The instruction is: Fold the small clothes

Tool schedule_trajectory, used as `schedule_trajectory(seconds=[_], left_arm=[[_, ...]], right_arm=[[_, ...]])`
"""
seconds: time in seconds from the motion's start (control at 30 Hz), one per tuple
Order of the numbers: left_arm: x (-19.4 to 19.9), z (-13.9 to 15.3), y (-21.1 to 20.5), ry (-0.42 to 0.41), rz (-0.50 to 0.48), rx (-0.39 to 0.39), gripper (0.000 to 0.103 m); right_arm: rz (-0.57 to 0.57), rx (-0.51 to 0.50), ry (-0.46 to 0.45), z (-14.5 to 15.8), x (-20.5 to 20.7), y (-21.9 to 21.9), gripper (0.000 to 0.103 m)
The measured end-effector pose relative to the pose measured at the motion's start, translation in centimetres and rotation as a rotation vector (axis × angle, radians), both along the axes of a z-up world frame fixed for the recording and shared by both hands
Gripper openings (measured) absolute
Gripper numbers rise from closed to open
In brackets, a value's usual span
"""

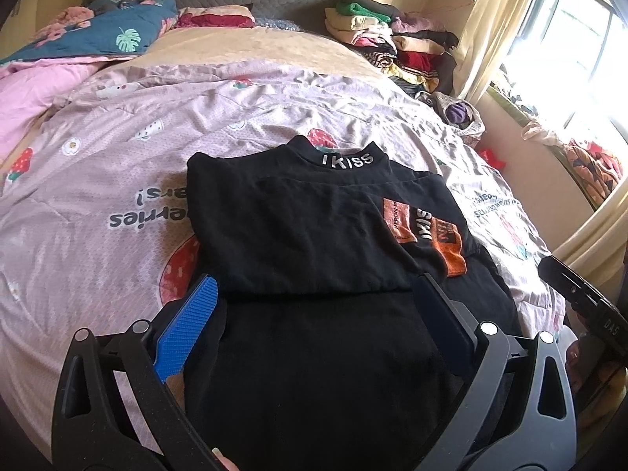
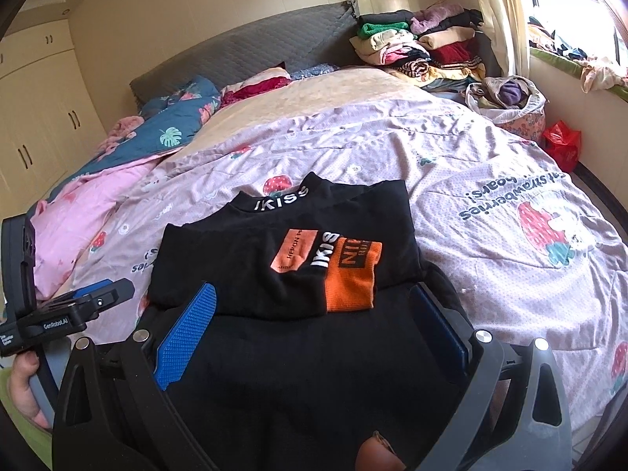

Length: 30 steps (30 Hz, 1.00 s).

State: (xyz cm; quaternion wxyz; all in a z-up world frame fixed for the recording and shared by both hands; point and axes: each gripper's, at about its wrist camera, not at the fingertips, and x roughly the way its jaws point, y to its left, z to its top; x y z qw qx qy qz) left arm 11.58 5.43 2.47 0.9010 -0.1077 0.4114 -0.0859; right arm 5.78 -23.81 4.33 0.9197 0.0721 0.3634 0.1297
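Note:
A black top (image 1: 298,235) with an "IKISS" collar lies on the bed, both sleeves folded across its body, an orange cuff (image 1: 451,247) on top. It also shows in the right wrist view (image 2: 251,267), with the orange cuff (image 2: 353,282). My left gripper (image 1: 314,294) is open, blue-padded fingers (image 1: 188,325) spread over the top's near hem, holding nothing. My right gripper (image 2: 314,306) is open too, its fingers (image 2: 188,333) spread over the same near part. The right gripper's body shows at the left view's right edge (image 1: 585,306); the left gripper's body shows at the right view's left edge (image 2: 66,314).
The pink strawberry-print bedspread (image 1: 196,125) covers the bed (image 2: 490,165). A pile of folded clothes (image 1: 392,39) sits at the far right corner by the grey headboard (image 2: 274,39). A blue quilt (image 1: 98,27) lies far left. A bag of clothes (image 2: 510,98) and a red bag (image 2: 561,141) stand beside the bed.

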Motion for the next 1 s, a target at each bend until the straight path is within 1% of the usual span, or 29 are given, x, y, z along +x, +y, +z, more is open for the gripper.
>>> schedule_trajectory(seconds=[0.3, 0.53, 0.8, 1.0], left_arm=[[-1.5, -0.2, 0.3, 0.004, 0.011, -0.006, 0.093], [-2.5, -0.5, 0.5, 0.013, 0.020, -0.008, 0.093], [-3.7, -0.6, 1.0, 0.024, 0.035, 0.015, 0.093], [-4.7, -1.5, 1.8, 0.053, 0.056, 0.026, 0.093]], right_arm=[[-0.003, 0.010, -0.009, 0.2, -2.0, -1.0, 0.098], [0.019, 0.003, -0.007, 0.1, -3.2, -1.1, 0.098], [0.036, -0.013, 0.003, -0.3, -4.2, -1.6, 0.098], [0.025, -0.023, 0.017, -1.0, -4.9, -2.6, 0.098]])
